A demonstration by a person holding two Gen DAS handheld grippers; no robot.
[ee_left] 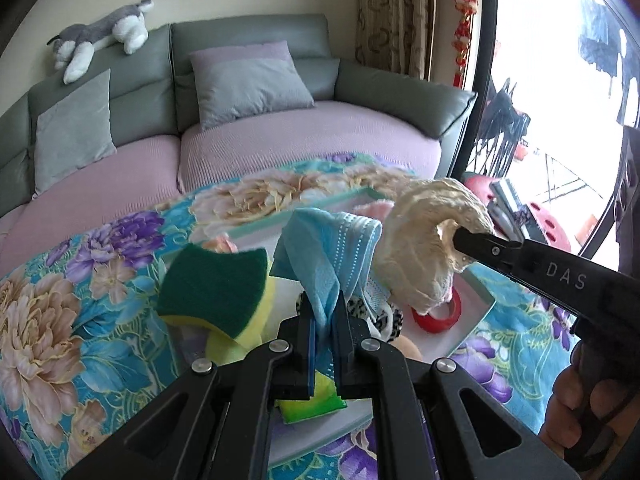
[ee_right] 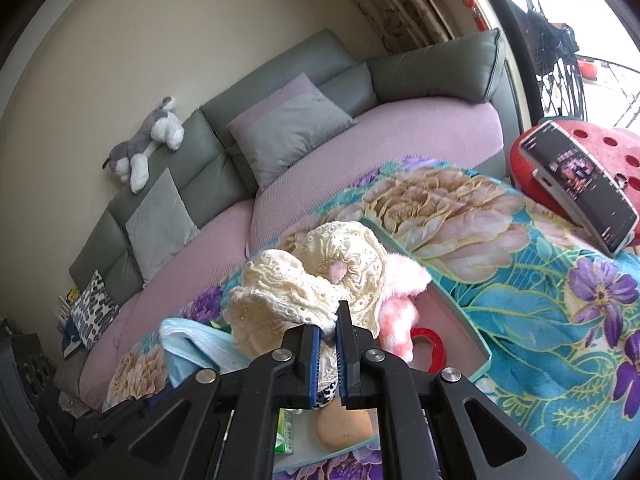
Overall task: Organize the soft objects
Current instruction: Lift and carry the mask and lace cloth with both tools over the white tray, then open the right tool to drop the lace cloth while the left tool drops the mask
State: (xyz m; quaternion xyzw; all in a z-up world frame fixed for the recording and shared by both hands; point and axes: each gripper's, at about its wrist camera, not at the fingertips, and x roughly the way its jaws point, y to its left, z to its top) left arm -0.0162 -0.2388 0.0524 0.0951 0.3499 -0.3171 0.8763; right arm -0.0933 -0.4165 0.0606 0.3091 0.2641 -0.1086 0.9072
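My left gripper (ee_left: pixel 323 312) is shut on a blue face mask (ee_left: pixel 332 248) and holds it up above a shallow white tray with a teal rim (ee_left: pixel 476 312). My right gripper (ee_right: pixel 329 330) is shut on a cream lace scrunchie (ee_right: pixel 320 284), also lifted over the tray; it also shows in the left wrist view (ee_left: pixel 424 240), with the right gripper (ee_left: pixel 460 236) coming in from the right. A green and yellow sponge (ee_left: pixel 218 284) floats blurred left of the mask. In the tray lie a pink fluffy item (ee_right: pixel 400 312), a red tape roll (ee_left: pixel 438 314), a leopard-print scrunchie (ee_left: pixel 360 308) and a beige puff (ee_right: pixel 344 426).
The tray sits on a floral blue cloth (ee_left: pixel 80 320) in front of a grey-green sofa with a pink cover (ee_left: pixel 280 136) and cushions. A plush husky (ee_left: pixel 104 32) lies on the sofa back. A phone (ee_right: pixel 580 184) leans on a red stool (ee_right: pixel 600 148) at right.
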